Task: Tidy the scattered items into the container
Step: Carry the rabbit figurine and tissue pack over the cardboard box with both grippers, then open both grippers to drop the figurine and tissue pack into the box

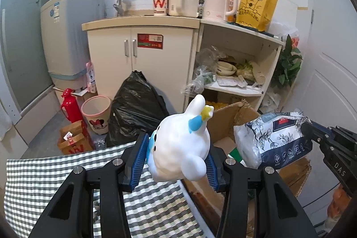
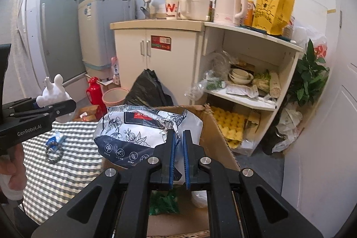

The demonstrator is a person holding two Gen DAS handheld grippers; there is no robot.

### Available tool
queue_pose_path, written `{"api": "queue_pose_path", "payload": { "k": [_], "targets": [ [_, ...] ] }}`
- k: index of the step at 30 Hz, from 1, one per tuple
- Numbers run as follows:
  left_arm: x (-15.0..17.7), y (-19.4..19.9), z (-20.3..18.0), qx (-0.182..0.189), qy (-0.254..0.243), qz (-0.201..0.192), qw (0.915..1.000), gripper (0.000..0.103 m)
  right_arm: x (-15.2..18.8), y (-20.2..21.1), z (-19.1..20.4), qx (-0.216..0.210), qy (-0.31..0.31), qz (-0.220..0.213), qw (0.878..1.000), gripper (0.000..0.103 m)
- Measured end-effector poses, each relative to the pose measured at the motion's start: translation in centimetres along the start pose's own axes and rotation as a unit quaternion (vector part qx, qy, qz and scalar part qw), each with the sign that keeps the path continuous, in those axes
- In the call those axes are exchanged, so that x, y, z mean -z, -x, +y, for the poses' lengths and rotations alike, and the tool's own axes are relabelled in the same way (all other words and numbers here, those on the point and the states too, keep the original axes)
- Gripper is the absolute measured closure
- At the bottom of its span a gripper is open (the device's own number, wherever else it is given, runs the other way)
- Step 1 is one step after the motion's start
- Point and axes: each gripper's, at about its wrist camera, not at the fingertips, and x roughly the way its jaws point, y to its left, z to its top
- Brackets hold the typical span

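Cramped kitchen corner, checked cloth (image 2: 67,173) spread over the near surface, and both grippers are up and loaded. Left gripper (image 1: 176,158): jaws spread wide around one white rabbit figure (image 1: 181,146), blue pads pressed against its sides, the figure tilted with its ears pointing up and away, carried above the cloth's far edge. From the right-hand camera that same gripper reaches in level from the left, and a hand (image 2: 11,171) shows wrapped round its grip. Right gripper (image 2: 177,153): jaws nearly together, only a thin gap, pinching the edge of one floral-printed bag (image 2: 138,133), white and navy. The bag hangs over the open cardboard box (image 2: 214,133), which stands just beside the cloth-covered surface; something green and something white lie down inside it, too hidden to name. Left on the cloth: one small blue-and-white packet (image 2: 54,139) and, just beside it, one dark beaded bracelet (image 2: 54,155). Further out, one black bin bag (image 2: 147,90), one pink wastebasket (image 2: 113,97), one red flask (image 2: 94,90) on the floor, and a cream cabinet (image 2: 169,55) behind them.
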Motion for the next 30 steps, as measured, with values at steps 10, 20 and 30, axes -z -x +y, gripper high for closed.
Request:
{"api": "queue_pose_path", "payload": {
  "k": [10, 20, 30],
  "targets": [
    [-0.2, -2.5, -2.6, 0.021, -0.017, 0.013, 0.9995, 0.055, 1.1, -1.3, -2.1, 0.014, -0.012, 0.022, 1.000, 0.096],
    [-0.4, -4.5, -4.1, 0.028, -0.026, 0.025, 0.9990, 0.055, 1.7, -3.6, -2.5, 0.010, -0.009, 0.049, 0.999, 0.096],
    [-0.6, -6.5, -5.4, 0.035, -0.035, 0.035, 0.9981, 0.055, 1.9, -4.6, -2.8, 0.013, -0.008, 0.045, 0.999, 0.056]
  ]
}}
